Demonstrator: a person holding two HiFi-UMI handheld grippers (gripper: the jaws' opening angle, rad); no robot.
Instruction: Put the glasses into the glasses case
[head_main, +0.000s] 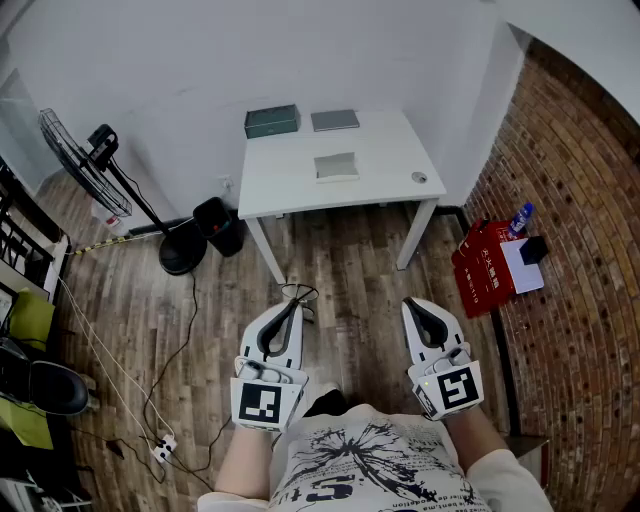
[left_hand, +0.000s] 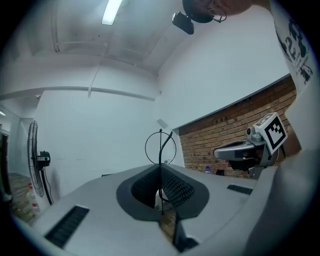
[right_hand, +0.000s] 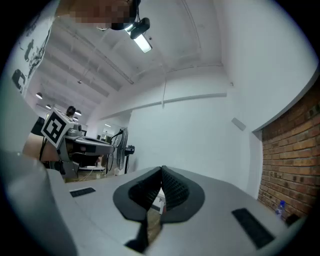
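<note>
currently the left tool (head_main: 292, 305) is fully closed on the glasses (head_main: 298, 293), a thin wire frame pinched at the very tip of the jaws. the right tool (head_main: 411, 304) is closed too, with nothing between its jaws. both are held level in front of the person, well apart from the white bench (head_main: 380, 180) ahead.

on the bench lie a dark green box (head_main: 271, 121), a grey flat thing (head_main: 334, 120) and a pale box (head_main: 336, 166). which one is the glasses case i cannot tell, and none of them looks open.

i think the main risk is the grip. the wire is very thin and only a small part of it sits between the pads, so the frame may swing, slip out or bend on the way to the bench. also, if the case really is closed, the right tool must open it first; pushing the glasses against a closed lid can deform them.

the left gripper view shows what the head view hardly gives: a round rim and a thin arm of the glasses (left_hand: 161, 145) standing up from the closed tip, and the right tool (left_hand: 235, 150) off to the side. the right gripper view confirms that its own jaws meet with nothing between them. only the head view shows the bench and the boxes.
</note>
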